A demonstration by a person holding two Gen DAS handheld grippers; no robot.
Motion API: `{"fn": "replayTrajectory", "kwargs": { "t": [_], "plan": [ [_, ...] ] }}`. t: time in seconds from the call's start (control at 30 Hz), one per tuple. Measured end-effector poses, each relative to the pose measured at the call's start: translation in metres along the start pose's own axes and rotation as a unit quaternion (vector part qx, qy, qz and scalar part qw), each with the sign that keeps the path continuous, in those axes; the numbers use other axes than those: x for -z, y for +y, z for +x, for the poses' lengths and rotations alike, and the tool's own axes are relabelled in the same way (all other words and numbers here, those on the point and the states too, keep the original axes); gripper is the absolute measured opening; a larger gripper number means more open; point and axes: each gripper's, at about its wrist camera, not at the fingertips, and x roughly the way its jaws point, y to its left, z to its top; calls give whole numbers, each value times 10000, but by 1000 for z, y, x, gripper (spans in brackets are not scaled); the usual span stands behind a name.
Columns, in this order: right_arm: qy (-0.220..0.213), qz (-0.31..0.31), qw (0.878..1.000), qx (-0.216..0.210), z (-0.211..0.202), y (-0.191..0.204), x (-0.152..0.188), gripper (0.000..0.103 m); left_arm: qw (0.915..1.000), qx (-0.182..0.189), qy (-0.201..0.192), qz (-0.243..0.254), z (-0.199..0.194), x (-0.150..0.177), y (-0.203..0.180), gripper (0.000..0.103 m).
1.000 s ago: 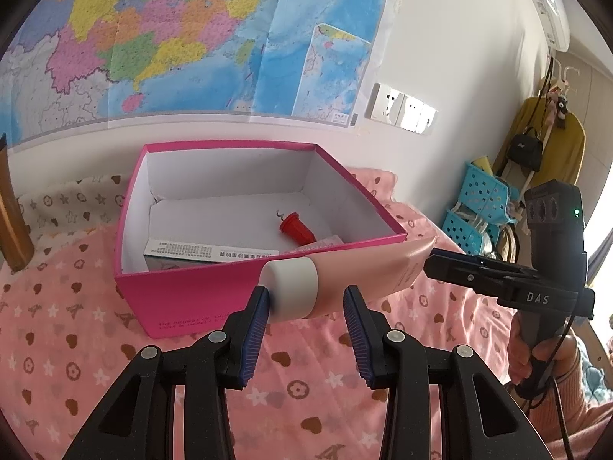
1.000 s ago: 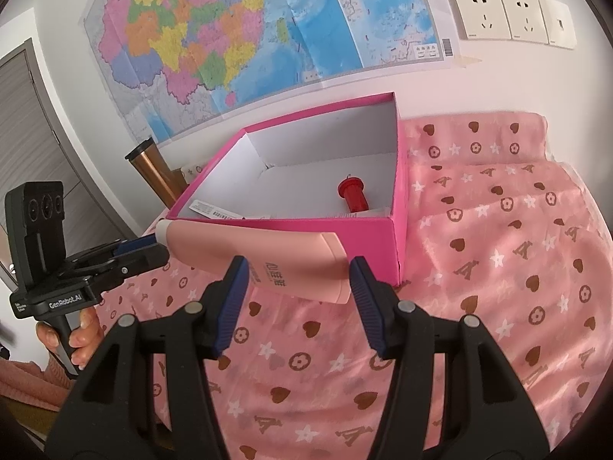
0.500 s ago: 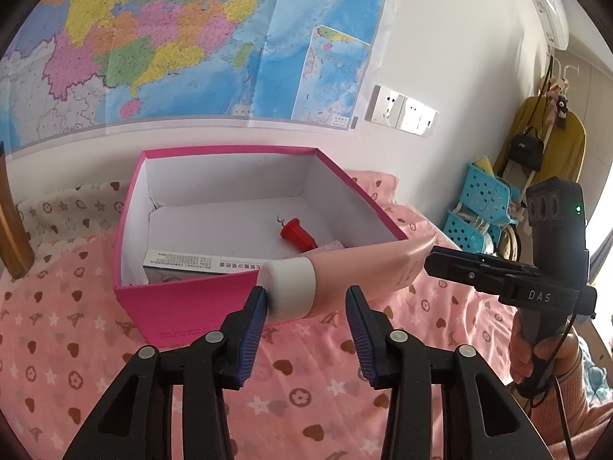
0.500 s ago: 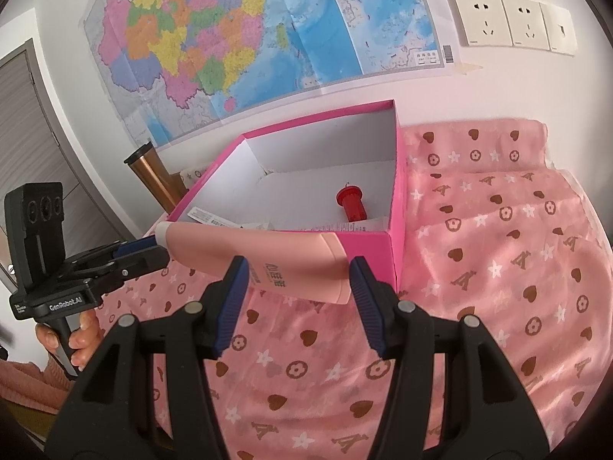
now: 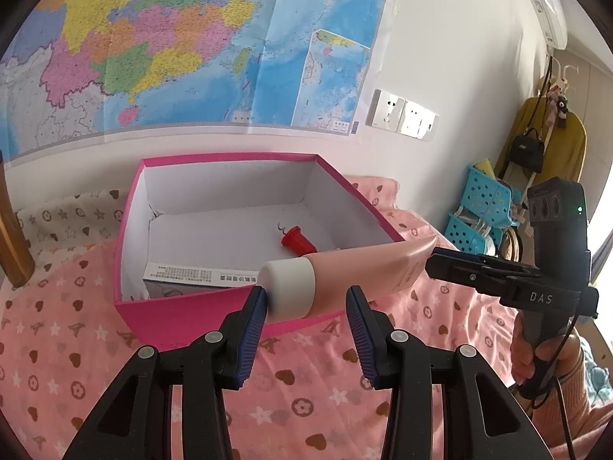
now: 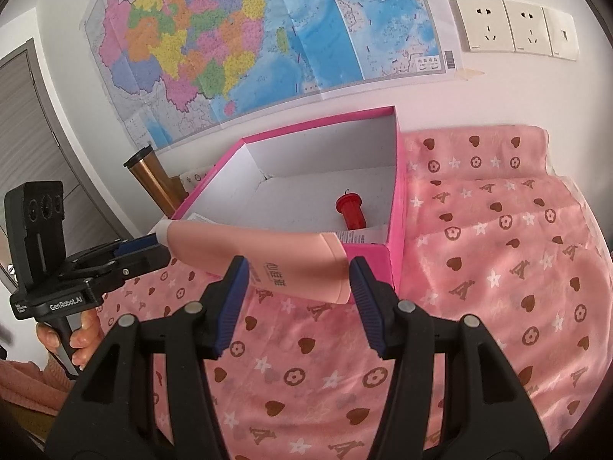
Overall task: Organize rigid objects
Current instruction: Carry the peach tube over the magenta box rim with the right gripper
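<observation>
The pink tube [image 5: 356,268], white cap [image 5: 289,287] at one end and flat crimped tail at the other, hangs level just above the near wall of the pink box [image 5: 184,312]. The right gripper [image 6: 299,283] clamps the tail end, both pads pressing it. The left gripper [image 5: 304,306] stands part open around the cap: its left pad touches the cap, its right pad is clear. The box holds a red corkscrew [image 5: 297,243] on its white floor and a printed white carton [image 5: 199,276] against the near wall. Readable writing: "DAS" on the right gripper's body, "GenRobot.AI" on the left's. Bare patterned pink cloth [image 6: 498,268] lies right of the box; a copper flask [image 6: 153,180] stands at its left.
</observation>
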Motion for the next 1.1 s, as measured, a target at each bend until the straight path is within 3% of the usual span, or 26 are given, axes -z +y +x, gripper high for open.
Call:
{"fn": "replayTrajectory", "kwargs": {
  "t": [1.1],
  "plan": [
    [-29,-4,10000,3,1,-1,-8,57,10000,-20,-37,5,5,-7,1,43]
  ]
}}
